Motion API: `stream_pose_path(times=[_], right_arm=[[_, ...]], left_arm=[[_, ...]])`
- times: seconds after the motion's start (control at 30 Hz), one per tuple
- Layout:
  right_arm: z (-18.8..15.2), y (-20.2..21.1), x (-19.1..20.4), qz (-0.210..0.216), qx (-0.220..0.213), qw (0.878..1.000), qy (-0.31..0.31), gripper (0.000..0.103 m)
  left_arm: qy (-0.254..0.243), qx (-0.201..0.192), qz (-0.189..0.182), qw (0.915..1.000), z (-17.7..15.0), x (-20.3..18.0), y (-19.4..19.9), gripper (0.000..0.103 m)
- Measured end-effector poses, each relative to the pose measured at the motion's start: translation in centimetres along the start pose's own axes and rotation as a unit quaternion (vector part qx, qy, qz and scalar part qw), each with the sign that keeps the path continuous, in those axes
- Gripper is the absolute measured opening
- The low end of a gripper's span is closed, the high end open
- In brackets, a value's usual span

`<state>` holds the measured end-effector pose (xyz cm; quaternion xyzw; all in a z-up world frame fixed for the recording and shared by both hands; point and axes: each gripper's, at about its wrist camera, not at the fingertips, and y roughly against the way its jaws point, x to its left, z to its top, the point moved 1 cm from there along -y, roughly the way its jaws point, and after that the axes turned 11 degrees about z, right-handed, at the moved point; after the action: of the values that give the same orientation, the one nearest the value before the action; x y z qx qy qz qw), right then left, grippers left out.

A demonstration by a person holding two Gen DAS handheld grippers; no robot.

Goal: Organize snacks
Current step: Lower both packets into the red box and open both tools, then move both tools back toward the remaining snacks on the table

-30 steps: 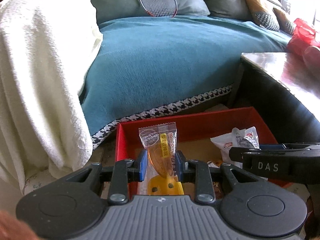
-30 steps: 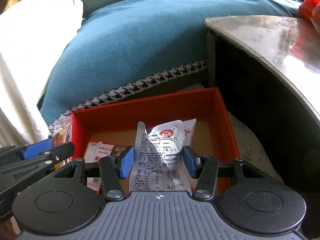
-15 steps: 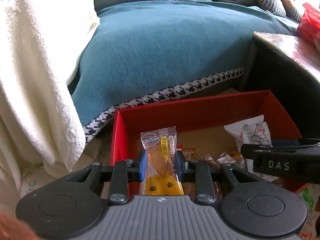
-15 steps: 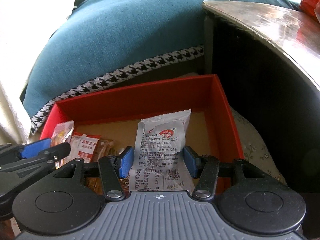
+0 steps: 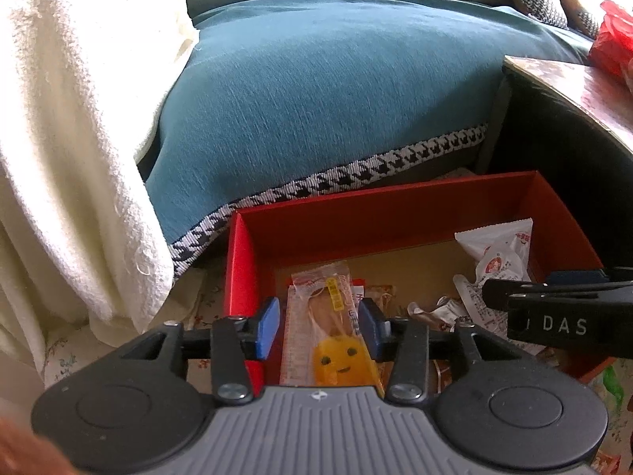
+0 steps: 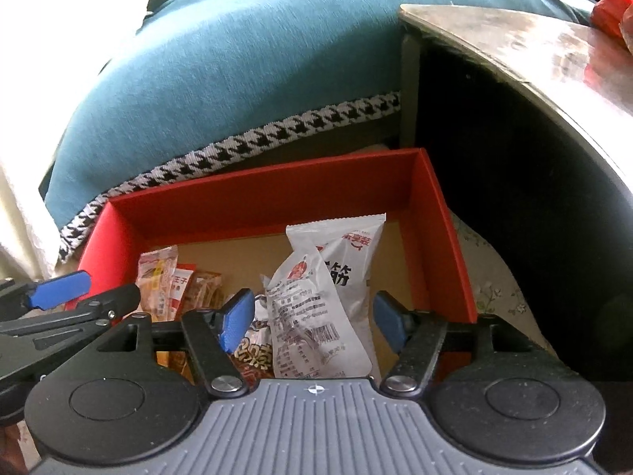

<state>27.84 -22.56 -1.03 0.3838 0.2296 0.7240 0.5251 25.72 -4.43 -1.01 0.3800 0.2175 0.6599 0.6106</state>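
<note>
Release step, judged: both packets over the red cardboard box (image 5: 300,221).
Left gripper (image 5: 319,326): jaws parted, clear orange-filled snack sachet (image 5: 322,316) loose between.
Right gripper (image 6: 310,318): jaws wide, white foil packet (image 6: 312,316) free.
Next: withdraw upward.
Only the right view shows the second white bag (image 6: 352,245) behind.

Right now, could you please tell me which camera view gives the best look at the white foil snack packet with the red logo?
The right wrist view: the white foil snack packet fills the centre between the open right gripper, printing and barcode readable, over the red cardboard box. The left wrist view shows only its crumpled top at the right edge, partly hidden behind the right gripper.
</note>
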Motion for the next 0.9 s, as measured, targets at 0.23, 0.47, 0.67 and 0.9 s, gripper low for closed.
stream_pose_path(times=[0.23, 0.47, 0.67, 0.9], right_arm=[[0.0, 1.3, 0.0, 0.005, -0.011, 1.000, -0.001, 0.075], [0.0, 3.0, -0.1, 0.013, -0.024, 1.000, -0.004, 0.077], [-0.8, 4.4, -0.4, 0.006, -0.024, 1.000, -0.003, 0.077], [-2.8, 6.9, -1.1, -0.007, -0.026, 1.000, -0.010, 0.080]], left_arm=[[0.008, -0.005, 0.000, 1.0000, 0.1, 0.2, 0.8, 0.043], [0.013, -0.016, -0.009, 0.9998, 0.2, 0.5, 2.4, 0.047], [-0.001, -0.020, -0.016, 0.9997, -0.4, 0.1, 3.9, 0.047], [-0.019, -0.024, -0.042, 0.9986, -1.8, -1.0, 5.9, 0.047]])
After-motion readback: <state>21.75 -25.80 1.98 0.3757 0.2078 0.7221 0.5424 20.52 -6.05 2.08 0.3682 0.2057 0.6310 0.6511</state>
